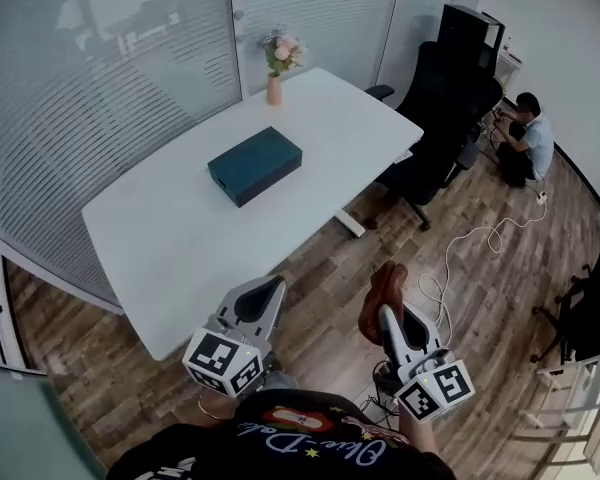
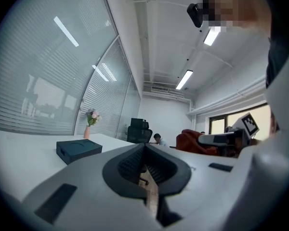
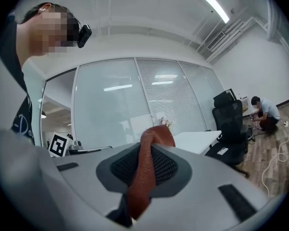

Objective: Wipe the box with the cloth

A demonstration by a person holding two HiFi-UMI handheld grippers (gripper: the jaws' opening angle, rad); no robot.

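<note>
A dark teal box (image 1: 255,165) lies near the middle of the white table (image 1: 180,238); it also shows in the left gripper view as the box (image 2: 79,149), far ahead on the left. My right gripper (image 1: 385,303) is shut on a rust-red cloth (image 1: 384,290), which bunches above its jaws; in the right gripper view the cloth (image 3: 147,170) hangs pinched between the pads. My left gripper (image 1: 268,296) is shut with nothing in it. Both are held above the wooden floor, short of the table's near edge and well away from the box.
A pink vase with flowers (image 1: 277,66) stands at the table's far end. Black office chairs (image 1: 442,118) sit to the right of the table. A person (image 1: 529,138) crouches at the far right by a white cable (image 1: 480,243) on the floor. Glass walls with blinds (image 1: 110,58) run behind the table.
</note>
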